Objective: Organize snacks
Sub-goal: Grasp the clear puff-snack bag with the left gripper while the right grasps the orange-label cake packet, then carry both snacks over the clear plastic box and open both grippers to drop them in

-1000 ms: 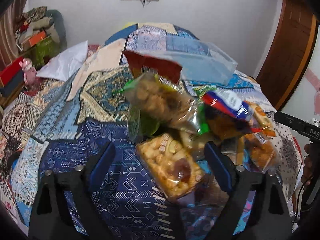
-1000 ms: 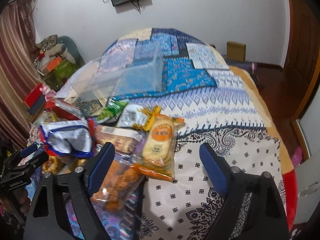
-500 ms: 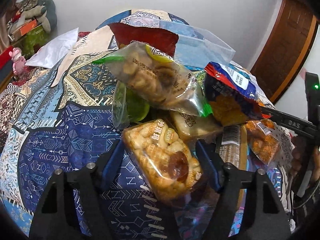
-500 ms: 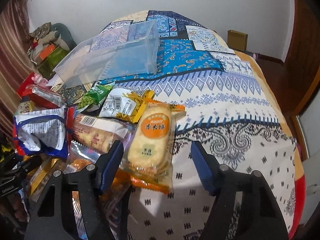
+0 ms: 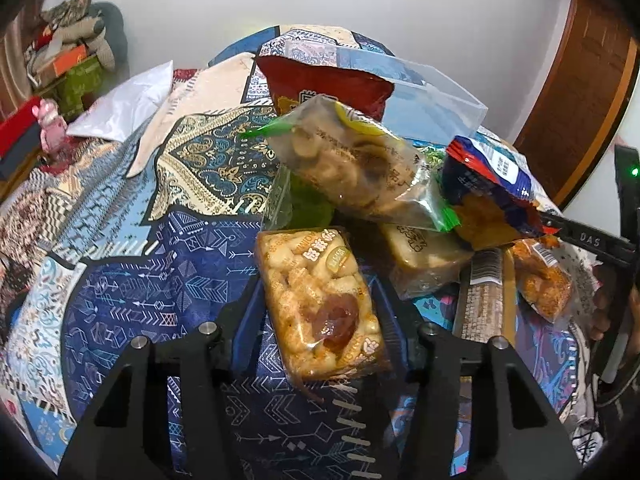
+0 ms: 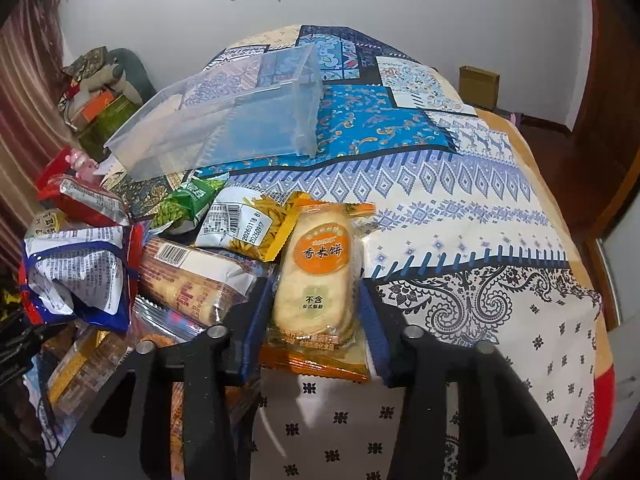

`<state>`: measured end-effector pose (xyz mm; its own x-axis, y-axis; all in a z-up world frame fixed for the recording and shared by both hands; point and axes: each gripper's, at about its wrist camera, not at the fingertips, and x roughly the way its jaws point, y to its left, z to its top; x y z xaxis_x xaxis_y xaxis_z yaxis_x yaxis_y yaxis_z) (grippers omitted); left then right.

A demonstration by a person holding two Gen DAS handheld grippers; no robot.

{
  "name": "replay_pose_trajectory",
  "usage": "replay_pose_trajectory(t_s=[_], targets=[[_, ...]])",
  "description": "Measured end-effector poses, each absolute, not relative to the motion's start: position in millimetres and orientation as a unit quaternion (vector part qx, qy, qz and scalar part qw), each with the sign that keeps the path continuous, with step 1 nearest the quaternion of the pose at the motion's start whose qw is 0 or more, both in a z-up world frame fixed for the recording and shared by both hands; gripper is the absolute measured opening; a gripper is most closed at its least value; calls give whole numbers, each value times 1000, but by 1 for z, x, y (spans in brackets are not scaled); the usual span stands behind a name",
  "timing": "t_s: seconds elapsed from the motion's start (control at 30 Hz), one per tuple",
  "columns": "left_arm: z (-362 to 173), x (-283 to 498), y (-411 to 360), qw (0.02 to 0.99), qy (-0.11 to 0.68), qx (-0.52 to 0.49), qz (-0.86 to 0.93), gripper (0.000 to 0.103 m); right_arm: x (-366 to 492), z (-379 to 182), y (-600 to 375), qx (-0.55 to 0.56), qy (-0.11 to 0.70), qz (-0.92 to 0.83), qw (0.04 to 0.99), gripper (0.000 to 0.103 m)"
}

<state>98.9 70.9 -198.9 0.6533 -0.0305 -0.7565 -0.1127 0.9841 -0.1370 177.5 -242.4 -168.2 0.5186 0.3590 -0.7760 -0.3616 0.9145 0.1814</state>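
Note:
A heap of snack packets lies on a patterned quilt. My left gripper has its blue pads against the sides of a clear packet of puffed rice cake with a brown centre, and its jaws are still closing. My right gripper grips an orange rice cracker packet at the heap's right edge, its jaws also still closing. Behind the heap sits a clear plastic bin, seen too in the left wrist view as the bin.
A green-sealed cookie bag, a red bag and a blue-and-white chip bag are piled behind the rice cake. A barcoded biscuit pack and a yellow stick-snack pack lie left of the crackers. Bare quilt spreads right.
Both pairs of jaws have narrowed from wide apart onto their packets. The right gripper has come down and closer to the rice cracker packet; the left view has drawn nearer the rice cake.

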Motion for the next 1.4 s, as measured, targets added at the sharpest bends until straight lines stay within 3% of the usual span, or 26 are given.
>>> replay_pose_trajectory(t_s=[0.13, 0.7, 1.1, 1.4], targets=[[-194, 94, 69, 907, 413, -74, 26, 47, 173, -163, -243, 1, 441, 213, 872, 35], [-110, 87, 74, 944, 323, -72, 20, 46, 153, -96, -237, 20, 367, 248, 896, 35], [-64, 162, 62, 952, 299, -65, -20, 46, 169, -71, -215, 39, 330, 278, 901, 35], [-65, 226, 68, 942, 327, -78, -9, 46, 209, -65, -188, 27, 323, 295, 899, 35]])
